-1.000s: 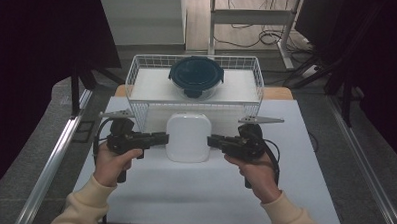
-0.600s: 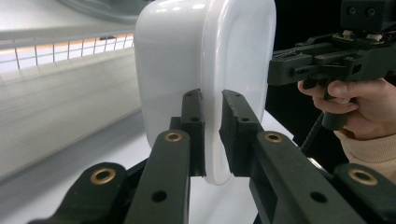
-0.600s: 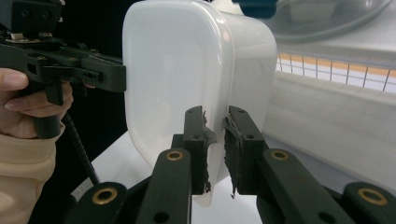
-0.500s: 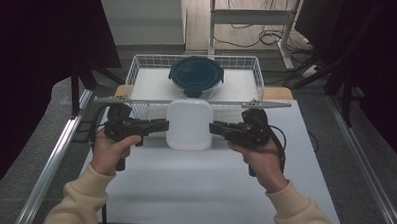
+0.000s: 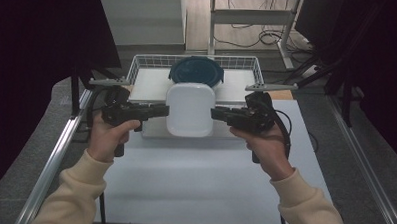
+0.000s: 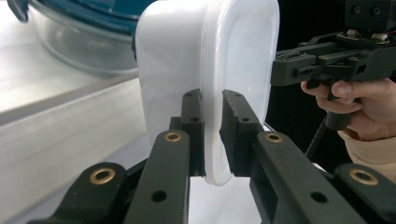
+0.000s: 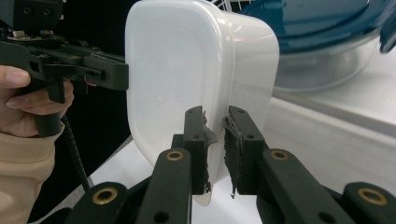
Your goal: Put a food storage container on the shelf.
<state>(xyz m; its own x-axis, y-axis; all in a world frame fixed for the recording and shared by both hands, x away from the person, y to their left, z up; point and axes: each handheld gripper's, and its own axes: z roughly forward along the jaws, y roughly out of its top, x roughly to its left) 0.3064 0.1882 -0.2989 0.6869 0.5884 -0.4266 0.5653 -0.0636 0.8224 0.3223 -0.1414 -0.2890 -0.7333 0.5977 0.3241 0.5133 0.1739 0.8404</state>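
Left gripper (image 5: 162, 110): jaws closed on the rim of the white container (image 5: 190, 109); in the left gripper view the two black jaws pinch the rim lip between them (image 6: 212, 135), one pad on each face; held in the person's left hand (image 5: 109, 135)

Right gripper (image 5: 215, 113): jaws likewise clamped on the opposite rim of the same container; in the right gripper view the rim sits between the pads (image 7: 215, 144), whose rubber looks worn and torn at the edges; held in the person's right hand (image 5: 264, 144)

White container: between the two grippers, gripped at both sides; raised off the table, open side toward the person, so tipped on its side rather than upright; smooth white plastic with rounded corners; seen from the left gripper (image 6: 205, 60) and from the right gripper (image 7: 196, 65)

Beyond the container: glass bowl with blue lid (image 5: 195, 72), just behind the container as seen from the grippers; lid on; it sits in the wire basket (image 5: 138, 70); in both gripper views it shows past the container's base (image 6: 88, 32) (image 7: 327, 42)

Below the grippers: white table (image 5: 204, 177); the container hangs above its far part, close to the basket's near edge

Sleeves: cream cuffs on both forearms, behind each gripper
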